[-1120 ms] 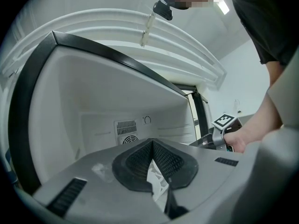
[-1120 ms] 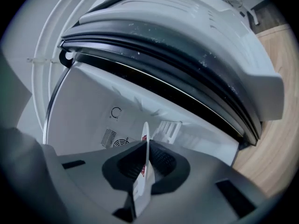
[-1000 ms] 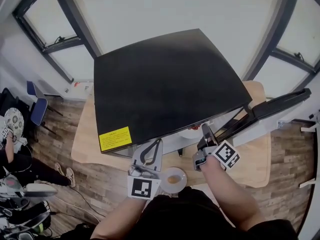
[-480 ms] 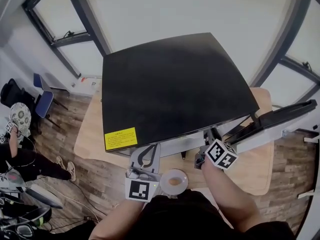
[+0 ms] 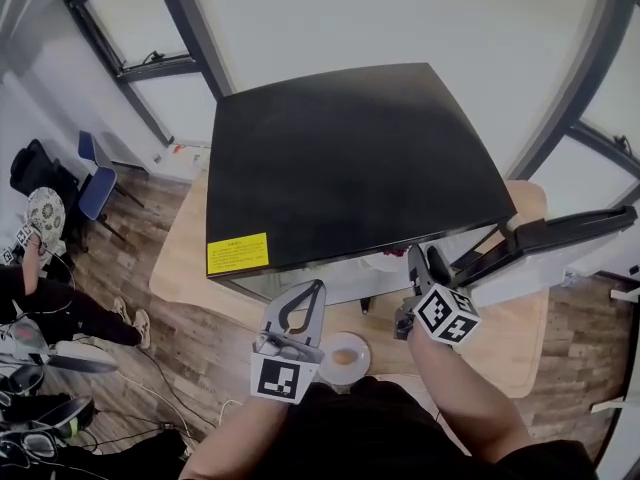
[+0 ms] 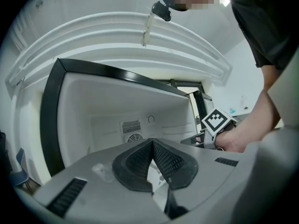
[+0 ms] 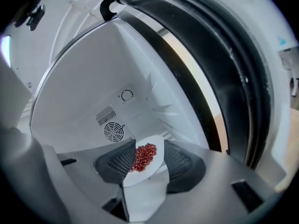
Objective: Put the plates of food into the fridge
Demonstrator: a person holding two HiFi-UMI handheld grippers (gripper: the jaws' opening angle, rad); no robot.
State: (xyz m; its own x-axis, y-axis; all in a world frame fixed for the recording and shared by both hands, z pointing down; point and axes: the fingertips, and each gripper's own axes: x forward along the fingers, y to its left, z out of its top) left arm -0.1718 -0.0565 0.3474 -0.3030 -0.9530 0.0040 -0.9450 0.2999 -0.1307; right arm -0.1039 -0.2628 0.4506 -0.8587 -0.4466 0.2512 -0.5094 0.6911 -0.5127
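Head view, read from the left edge: a seated person point(image 5: 40, 298) and a blue chair point(image 5: 97, 176) occupy the far left, well apart from the work.

The wooden table point(image 5: 185, 268) carries the black-topped fridge point(image 5: 350, 158) at centre frame. A yellow label point(image 5: 238, 254) is on the fridge's lower left corner.

Below the label I note the left gripper point(image 5: 316, 290), held at the fridge's front edge. Its own view shows the jaws closed tip to tip with nothing between them, facing the white interior.

Just right of it, a plate of orange food point(image 5: 345, 354) sits on the table at lower centre, outside the fridge and touched by neither tool.

Further right, the right gripper point(image 5: 422, 260) points into the fridge mouth. Its jaws have just been opening and now stand wide.

The plate of red food point(image 7: 142, 160) lies between them inside the compartment, and the pads are not pressing on it (the plate looks tilted in that view). The round vent point(image 7: 113, 131) on the back wall shows behind it.

At the right edge of the head view, the fridge door point(image 5: 545, 236) stands swung open.
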